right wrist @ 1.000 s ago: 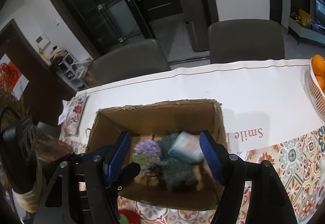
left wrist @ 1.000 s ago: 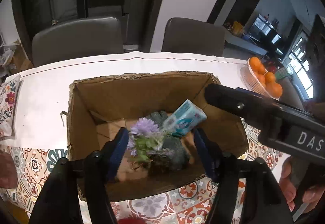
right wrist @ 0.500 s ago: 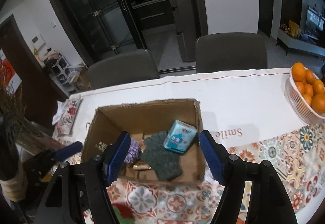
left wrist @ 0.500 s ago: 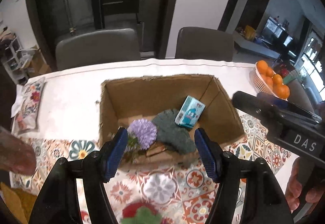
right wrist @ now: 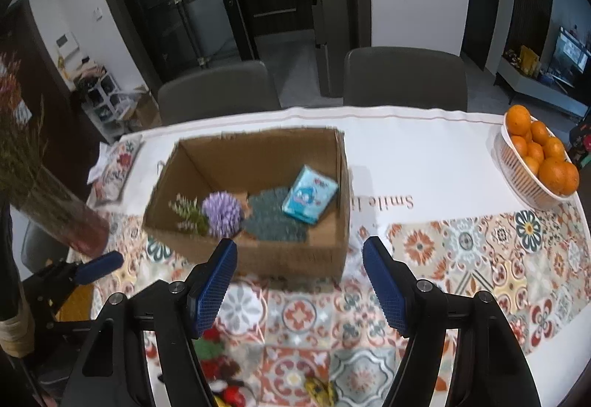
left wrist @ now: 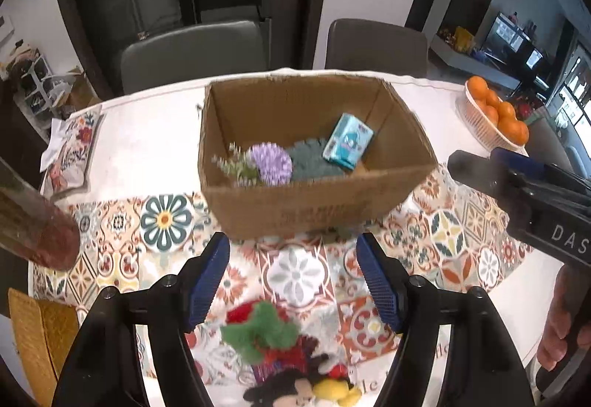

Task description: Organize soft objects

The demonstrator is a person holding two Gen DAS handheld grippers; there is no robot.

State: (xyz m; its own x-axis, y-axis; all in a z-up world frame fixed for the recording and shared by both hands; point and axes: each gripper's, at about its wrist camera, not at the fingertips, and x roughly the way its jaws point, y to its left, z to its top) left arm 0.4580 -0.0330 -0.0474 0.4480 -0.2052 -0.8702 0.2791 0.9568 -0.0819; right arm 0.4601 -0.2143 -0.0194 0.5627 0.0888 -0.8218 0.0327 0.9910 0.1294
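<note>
An open cardboard box [left wrist: 402, 126] [right wrist: 341, 170] stands on the patterned tablecloth. Inside lie a purple flower [left wrist: 269, 163] [right wrist: 221, 215], a dark green knitted cloth [left wrist: 310, 163] [right wrist: 277, 222] and a blue tissue pack [left wrist: 347, 137] [right wrist: 310, 198]. My left gripper [left wrist: 293, 277] is open and empty, held above the table in front of the box. Below it lie a red and green soft toy [left wrist: 262, 333] [right wrist: 210, 344] and a Mickey plush [left wrist: 303, 388]. My right gripper [right wrist: 299, 281] is open and empty, in front of the box.
A basket of oranges [left wrist: 495, 119] [right wrist: 539, 163] stands at the right. A vase with dried stems [left wrist: 33, 222] [right wrist: 55, 211] stands at the left, a flowered cloth [left wrist: 74, 152] behind it. Two grey chairs [right wrist: 218, 89] are behind the table.
Both grippers have pulled back and up from over the box toward the near table edge. The tissue pack now lies in the box. The soft toys have come into view below.
</note>
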